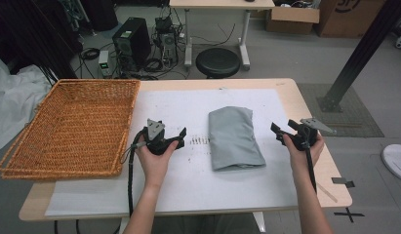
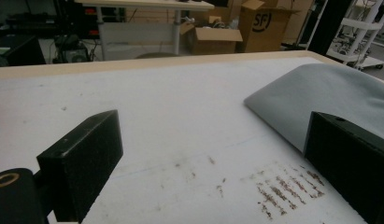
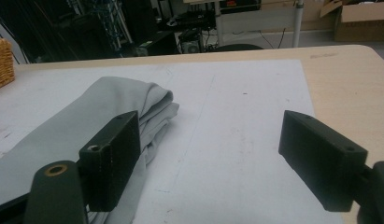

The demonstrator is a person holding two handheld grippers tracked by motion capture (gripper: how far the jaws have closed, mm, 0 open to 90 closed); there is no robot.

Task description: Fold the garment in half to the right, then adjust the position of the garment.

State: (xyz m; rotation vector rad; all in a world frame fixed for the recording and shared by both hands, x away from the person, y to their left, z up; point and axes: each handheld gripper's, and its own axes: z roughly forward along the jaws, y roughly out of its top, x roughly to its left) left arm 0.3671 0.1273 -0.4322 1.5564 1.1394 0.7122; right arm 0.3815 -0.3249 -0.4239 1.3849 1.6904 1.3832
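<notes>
Left gripper [image 1: 177, 138]: jaws spread wide, nothing between them. The folded grey cloth bundle [image 1: 234, 138] lies flat on the white table sheet [image 1: 188, 185], just beyond the left gripper's jaw tips. Right gripper [image 1: 281, 133]: jaws wide apart, gripping nothing; cloth beside its tips.

Folded grey cloth [image 1: 234, 138] lies on the white sheet [image 1: 188, 185] mid-table, long side running away from the person. Left gripper [image 1: 180, 137] sits just left of it, jaws parted, pointing at the cloth over a patch of brown marks [image 1: 200, 141]. Right gripper [image 1: 280, 133] hangs off the cloth's right edge, jaws wide, nothing between them. Wicker basket [image 1: 71, 127] rests at the table's left end.
</notes>
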